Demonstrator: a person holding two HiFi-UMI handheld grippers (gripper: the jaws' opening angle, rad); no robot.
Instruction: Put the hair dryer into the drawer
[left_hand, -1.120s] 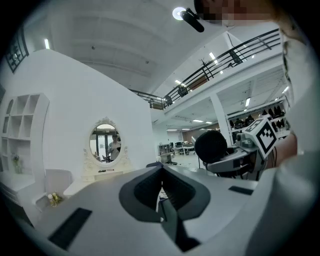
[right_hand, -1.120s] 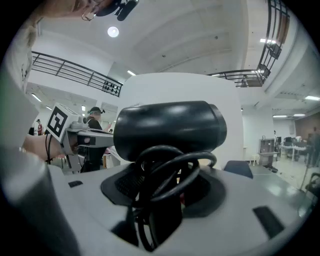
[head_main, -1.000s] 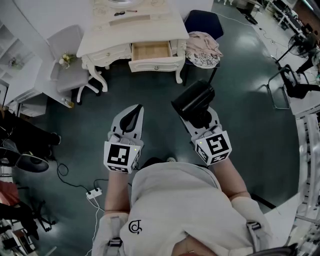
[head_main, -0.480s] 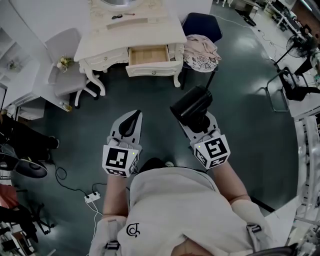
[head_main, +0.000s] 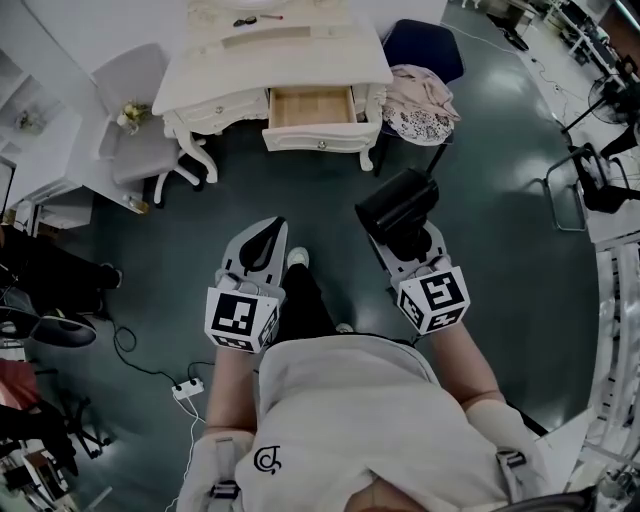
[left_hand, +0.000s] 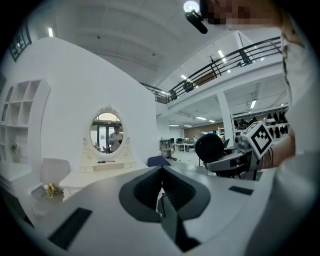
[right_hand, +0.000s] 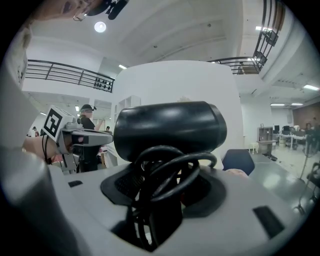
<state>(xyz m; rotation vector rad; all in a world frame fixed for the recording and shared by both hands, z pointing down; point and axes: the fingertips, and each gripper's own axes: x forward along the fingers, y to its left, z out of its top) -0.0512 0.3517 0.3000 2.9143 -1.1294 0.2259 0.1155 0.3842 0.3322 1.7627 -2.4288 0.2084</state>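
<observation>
A black hair dryer (head_main: 396, 207) with its coiled cord (right_hand: 165, 172) sits in my right gripper (head_main: 402, 238), jaws shut on its handle; its barrel (right_hand: 170, 127) fills the right gripper view. My left gripper (head_main: 266, 240) is shut and empty, its jaws meeting in the left gripper view (left_hand: 162, 187). Both hang over the dark floor, short of the white dressing table (head_main: 275, 70). The table's middle drawer (head_main: 310, 108) stands pulled out, its wooden inside bare. From the left gripper view the hair dryer (left_hand: 209, 147) shows at right.
A grey chair (head_main: 135, 140) stands left of the table. At its right is a dark chair (head_main: 425, 50) with a heap of pink cloth (head_main: 422, 95). A power strip (head_main: 186, 390) and cable lie on the floor at left. An oval mirror (left_hand: 107, 131) tops the table.
Both grippers have drifted a little toward the table, the hair dryer still held. A foot in a white shoe has stepped forward between the grippers. The view shifted slightly.
</observation>
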